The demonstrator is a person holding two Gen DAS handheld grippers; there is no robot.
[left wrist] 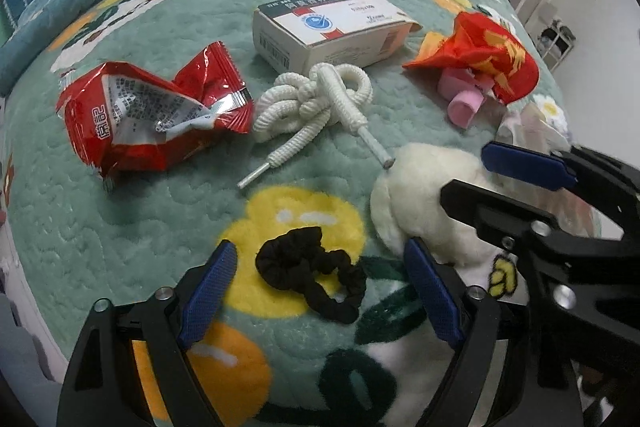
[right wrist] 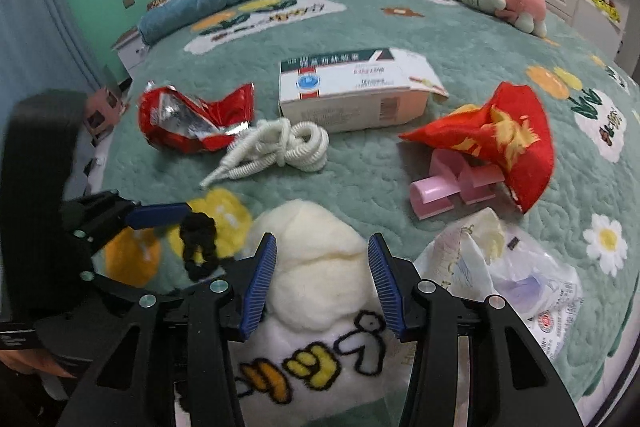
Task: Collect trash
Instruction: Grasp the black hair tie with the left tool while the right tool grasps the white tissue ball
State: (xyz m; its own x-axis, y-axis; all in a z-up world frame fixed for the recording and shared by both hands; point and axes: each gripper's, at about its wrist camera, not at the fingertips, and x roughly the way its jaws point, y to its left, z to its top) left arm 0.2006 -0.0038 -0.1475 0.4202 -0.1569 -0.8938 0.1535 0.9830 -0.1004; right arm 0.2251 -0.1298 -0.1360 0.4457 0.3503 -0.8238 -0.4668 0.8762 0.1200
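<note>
Black scrunchie (left wrist: pixel 312 273), red wrapper (left wrist: pixel 152 115), white cord (left wrist: pixel 316 99), green flower-patterned blanket (left wrist: pixel 120 219).

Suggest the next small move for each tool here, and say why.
Probably lower both tools a little further and close. The left tool is open with the black scrunchie lying between its pads, not yet touched. The right tool straddles the white fluffy ball, its pads beside it but seemingly not pressing. Both items are centred, so no sideways correction looks needed.
</note>
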